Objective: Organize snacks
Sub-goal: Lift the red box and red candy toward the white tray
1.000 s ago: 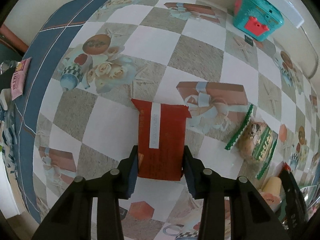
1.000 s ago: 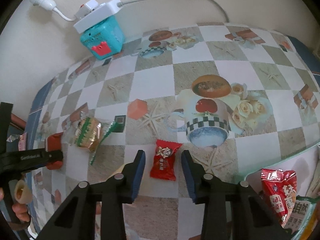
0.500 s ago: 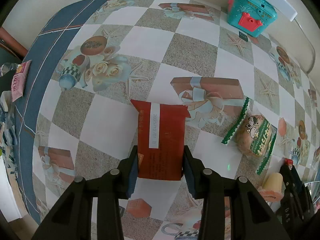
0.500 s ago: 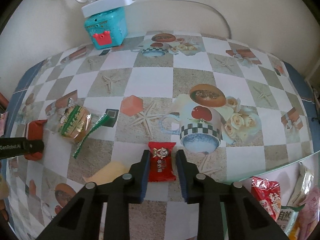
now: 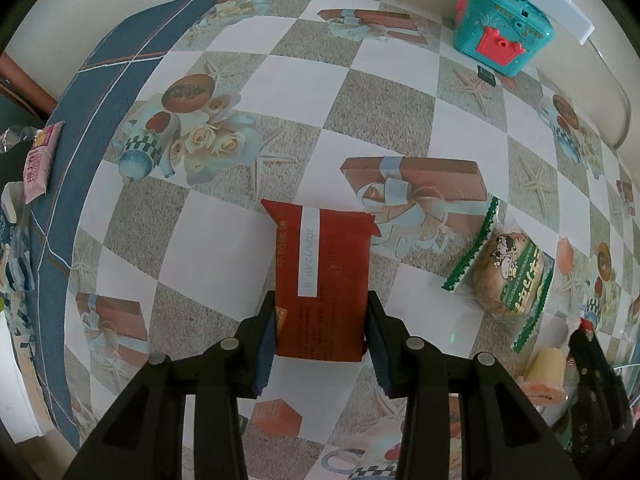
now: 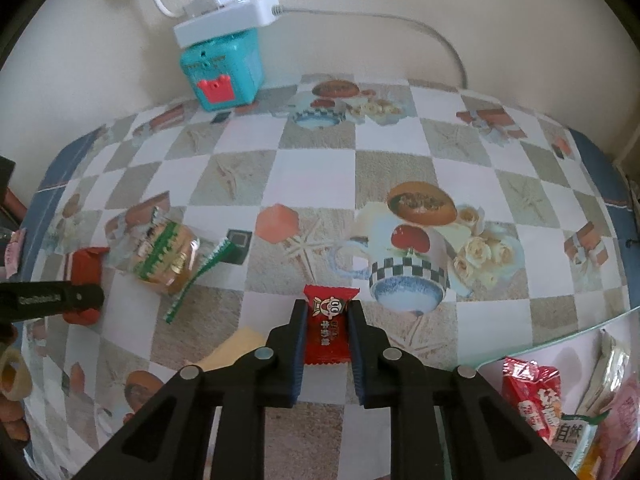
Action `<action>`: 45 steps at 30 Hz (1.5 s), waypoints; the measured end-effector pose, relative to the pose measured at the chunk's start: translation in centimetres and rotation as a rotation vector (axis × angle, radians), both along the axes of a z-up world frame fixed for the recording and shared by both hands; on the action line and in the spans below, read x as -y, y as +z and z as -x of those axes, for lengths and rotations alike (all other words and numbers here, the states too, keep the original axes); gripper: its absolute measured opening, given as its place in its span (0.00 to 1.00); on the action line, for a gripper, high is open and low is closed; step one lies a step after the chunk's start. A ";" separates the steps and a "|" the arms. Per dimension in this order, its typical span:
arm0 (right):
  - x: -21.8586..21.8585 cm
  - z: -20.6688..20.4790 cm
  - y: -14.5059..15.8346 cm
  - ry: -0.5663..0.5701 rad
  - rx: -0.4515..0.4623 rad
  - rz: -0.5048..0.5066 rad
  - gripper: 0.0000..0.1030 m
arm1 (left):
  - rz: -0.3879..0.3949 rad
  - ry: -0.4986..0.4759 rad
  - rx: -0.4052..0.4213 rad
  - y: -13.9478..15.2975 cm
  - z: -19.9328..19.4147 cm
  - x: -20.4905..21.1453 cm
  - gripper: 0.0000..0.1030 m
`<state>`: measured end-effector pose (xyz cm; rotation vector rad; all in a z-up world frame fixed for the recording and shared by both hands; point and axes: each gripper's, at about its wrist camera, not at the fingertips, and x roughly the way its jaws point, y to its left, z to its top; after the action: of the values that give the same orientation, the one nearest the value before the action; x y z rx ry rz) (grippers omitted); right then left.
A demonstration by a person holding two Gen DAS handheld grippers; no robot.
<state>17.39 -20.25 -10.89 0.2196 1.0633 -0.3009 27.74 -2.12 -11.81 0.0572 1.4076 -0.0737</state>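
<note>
Squarely between the left gripper's (image 5: 320, 320) two fingers sits the dark red packet (image 5: 322, 280): its lower half is pinched by the blue pads on both sides, while its upper half sticks out toward 12 o'clock over the checkered tablecloth (image 5: 224, 220). A white strip runs along the packet and reads "2025/12/01 B"; the smaller print beside it is too fine to read. Those jaws stand moderately wide, closed in on the packet's two long edges.

Over in the right wrist view, the small red candy (image 6: 328, 326) is likewise clamped between the right gripper's (image 6: 328, 330) fingers, with its crimped top edge poking out at 12 o'clock. It carries a cartoon face and white characters that cannot be made out. These jaws are narrow, pressed against the wrapper's sides.

Outward from the dark red packet, at about 3 o'clock in the left view, a green-trimmed clear bag with a round cake (image 5: 508, 276) lies on the cloth, printed with a cartoon cow. At 1 o'clock, against the wall, stands a teal box with a red latch (image 5: 502, 26), and a white power strip (image 6: 226, 20) rests on top of it. At 4 o'clock of the candy, below the table's edge, more snack bags (image 6: 560, 412) are bunched together, with partly legible Chinese writing.
</note>
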 end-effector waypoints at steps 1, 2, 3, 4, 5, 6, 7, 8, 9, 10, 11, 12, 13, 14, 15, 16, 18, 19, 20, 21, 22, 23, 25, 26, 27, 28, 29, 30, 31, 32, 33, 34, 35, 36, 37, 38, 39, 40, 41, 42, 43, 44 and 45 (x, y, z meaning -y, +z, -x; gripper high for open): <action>0.0 0.1 0.3 -0.001 0.008 -0.003 0.20 | 0.000 -0.001 0.003 0.0 0.0 0.0 0.41; 0.1 0.1 0.5 -0.002 0.015 -0.009 0.20 | -0.001 -0.003 0.004 0.0 0.1 0.0 0.41; 0.2 0.2 0.8 -0.004 0.022 -0.018 0.20 | 0.000 -0.002 0.006 0.0 0.1 0.0 0.41; 0.2 0.2 1.0 -0.005 0.027 -0.024 0.20 | 0.001 -0.002 0.007 0.0 0.1 0.0 0.41; 0.3 0.3 1.1 -0.007 0.032 -0.030 0.20 | 0.001 -0.002 0.008 0.0 0.1 0.0 0.41; 0.4 0.3 1.3 -0.009 0.036 -0.034 0.20 | 0.002 -0.002 0.009 -0.1 0.1 0.0 0.41; 0.5 0.4 1.5 -0.011 0.041 -0.038 0.20 | 0.002 -0.002 0.010 0.0 0.1 -0.1 0.41; 0.6 0.4 1.6 -0.013 0.044 -0.040 0.20 | 0.003 -0.001 0.010 -0.1 0.2 -0.1 0.41; 0.7 0.4 1.7 -0.016 0.046 -0.043 0.20 | 0.004 0.001 0.010 -0.1 0.2 -0.1 0.41; 0.8 0.5 1.8 -0.021 0.048 -0.047 0.20 | 0.005 0.002 0.009 -0.1 0.2 -0.2 0.41; 0.9 0.5 1.8 -0.025 0.047 -0.050 0.20 | 0.008 0.004 0.008 -0.1 0.3 -0.2 0.41; 1.0 0.5 1.8 -0.031 0.046 -0.053 0.20 | 0.014 0.006 0.004 -0.2 0.3 -0.4 0.41; 1.1 0.5 1.8 -0.033 0.045 -0.054 0.20 | 0.025 0.011 0.001 -0.2 0.2 -0.6 0.41; 1.1 0.6 1.8 -0.033 0.045 -0.053 0.20 | 0.029 0.016 0.000 -0.2 0.2 -0.8 0.41; 1.1 0.6 1.9 -0.031 0.045 -0.053 0.20 | 0.033 0.022 -0.003 -0.2 0.3 -1.1 0.40; 1.1 0.6 2.0 -0.031 0.046 -0.052 0.20 | 0.039 0.026 -0.005 -0.2 0.3 -1.3 0.40; 1.2 0.6 2.0 -0.033 0.049 -0.054 0.20 | 0.062 0.039 -0.012 -0.1 0.3 -2.0 0.40; 1.2 0.7 2.1 -0.034 0.051 -0.056 0.20 | 0.070 0.048 -0.013 -0.1 0.3 -2.4 0.40; 1.2 0.7 2.1 -0.035 0.052 -0.058 0.20 | 0.076 0.054 -0.010 0.0 0.3 -2.7 0.40; 1.2 0.7 2.2 -0.036 0.053 -0.059 0.20 | 0.081 0.062 -0.002 0.2 0.3 -3.1 0.40; 1.2 0.7 2.2 -0.036 0.053 -0.059 0.20 | 0.083 0.068 0.005 0.4 0.3 -3.4 0.40; 1.2 0.7 2.3 -0.036 0.053 -0.059 0.20 | 0.089 0.074 0.014 0.6 0.3 -3.7 0.40; 1.2 0.7 2.3 -0.036 0.054 -0.059 0.20 | 0.105 0.088 0.029 1.1 0.4 -4.3 0.40; 1.3 0.7 2.4 -0.036 0.054 -0.059 0.20 | 0.112 0.096 0.038 1.4 0.4 -4.6 0.40; 1.3 0.7 2.4 -0.036 0.054 -0.059 0.20 | 0.116 0.102 0.047 1.7 0.5 -4.8 0.40; 1.2 0.7 2.4 -0.035 0.053 -0.059 0.20 | 0.118 0.107 0.056 1.9 0.6 -5.0 0.40; 1.2 0.7 2.5 -0.033 0.053 -0.058 0.20 | 0.121 0.110 0.064 2.0 0.7 -5.2 0.40; 1.2 0.7 2.6 -0.031 0.052 -0.057 0.20 | 0.123 0.117 0.069 2.1 0.8 -5.3 0.40; 1.2 0.7 2.7 -0.029 0.053 -0.055 0.20 | 0.128 0.123 0.071 2.2 1.0 -5.5 0.40; 1.2 0.7 2.9 -0.027 0.055 -0.053 0.20 | 0.135 0.130 0.073 2.2 1.3 -5.6 0.40; 1.2 0.8 3.0 -0.026 0.057 -0.052 0.20 | 0.144 0.140 0.073 2.2 1.5 -5.7 0.40; 1.2 0.9 3.2 -0.027 0.058 -0.050 0.20 | 0.150 0.155 0.071 2.1 1.8 -5.9 0.40; 1.3 1.1 3.4 -0.027 0.058 -0.047 0.20 | 0.155 0.164 0.070 2.1 2.2 -6.0 0.40; 1.3 1.3 3.7 -0.025 0.059 -0.044 0.20 | 0.162 0.176 0.068 2.2 2.5 -6.0 0.40; 1.4 1.6 4.0 -0.025 0.059 -0.043 0.20 | 0.165 0.183 0.067 2.3 2.8 -6.0 0.40; 1.4 1.8 4.2 -0.026 0.059 -0.042 0.20 | 0.165 0.189 0.068 2.3 3.3 -5.8 0.40; 1.5 2.0 4.6 -0.026 0.061 -0.040 0.20 | 0.159 0.196 0.076 3.0 4.0 -4.5 0.40; 1.5 2.4 5.1 -0.024 0.067 -0.039 0.20 | 0.153 0.198 0.085 3.4 4.3 -4.4 0.40; 1.6 2.7 5.6 -0.025 0.075 -0.042 0.20 | 0.151 0.200 0.101 4.1 4.8 -4.2 0.40; 1.7 3.1 6.2 -0.030 0.080 -0.046 0.20 | 0.154 0.202 0.111 4.7 5.2 -3.9 0.40; 1.9 3.5 6.9 -0.037 0.086 -0.051 0.20 | 0.159 0.205 0.116 5.2 5.4 -3.8 0.40; 1.9 3.8 7.4 -0.040 0.093 -0.053 0.20 | 0.167 0.209 0.118 5.8 5.8 -3.7 0.40; 2.0 4.3 8.1 -0.046 0.100 -0.057 0.20 | 0.180 0.212 0.119 6.6 6.3 -3.7 0.40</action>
<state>13.11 -22.23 -2.79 0.3073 0.9699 -0.2985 21.47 1.58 -5.26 -0.2332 1.2754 -0.0202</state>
